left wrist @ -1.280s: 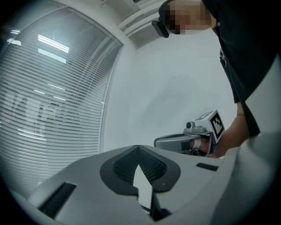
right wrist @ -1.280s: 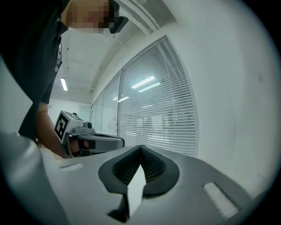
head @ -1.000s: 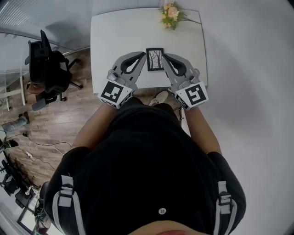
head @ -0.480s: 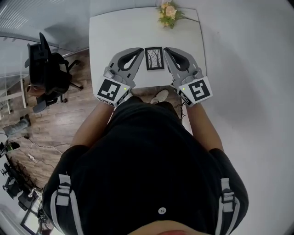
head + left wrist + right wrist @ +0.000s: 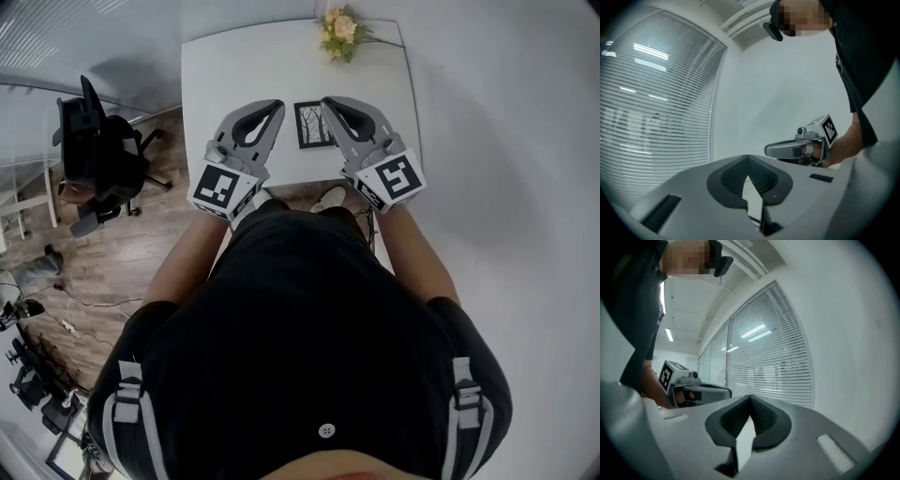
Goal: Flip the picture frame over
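Seen from above, one picture frame [image 5: 312,125] lies picture side up on a white worktop [image 5: 225,66], between two claws; the right claw [image 5: 332,104] covers its right edge, so contact cannot be judged; the left claw [image 5: 273,110] sits just beside it, apart; both claws are pressed closed, gripping nothing; one bunch of flowers [image 5: 342,28] stands at the far edge; one office chair [image 5: 98,150] stands left.
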A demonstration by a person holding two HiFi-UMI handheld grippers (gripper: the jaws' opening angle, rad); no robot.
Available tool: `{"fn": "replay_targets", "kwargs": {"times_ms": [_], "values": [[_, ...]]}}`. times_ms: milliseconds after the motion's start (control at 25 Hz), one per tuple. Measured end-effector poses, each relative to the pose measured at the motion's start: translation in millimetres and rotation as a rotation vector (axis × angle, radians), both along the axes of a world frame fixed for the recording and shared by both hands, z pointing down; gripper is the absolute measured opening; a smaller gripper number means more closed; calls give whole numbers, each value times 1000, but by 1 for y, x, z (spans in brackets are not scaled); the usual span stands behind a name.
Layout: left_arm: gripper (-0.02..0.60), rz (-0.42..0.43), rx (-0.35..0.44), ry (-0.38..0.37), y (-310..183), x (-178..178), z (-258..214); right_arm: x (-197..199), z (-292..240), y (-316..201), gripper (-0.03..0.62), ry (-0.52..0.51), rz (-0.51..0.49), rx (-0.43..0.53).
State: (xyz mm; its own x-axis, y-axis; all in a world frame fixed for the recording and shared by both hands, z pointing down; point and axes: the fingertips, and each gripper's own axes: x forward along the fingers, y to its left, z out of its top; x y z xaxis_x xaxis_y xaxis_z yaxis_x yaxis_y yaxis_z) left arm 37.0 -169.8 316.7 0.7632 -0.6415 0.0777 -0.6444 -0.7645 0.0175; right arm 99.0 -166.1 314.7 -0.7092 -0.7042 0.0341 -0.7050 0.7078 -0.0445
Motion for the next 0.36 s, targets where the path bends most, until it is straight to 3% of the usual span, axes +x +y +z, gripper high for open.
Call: {"fn": "replay_targets", "kwargs": {"times_ms": [360], "values": [[6, -7, -11, -11, -3, -9, 3, -6, 2, -4, 9, -4, -6, -2]]}}
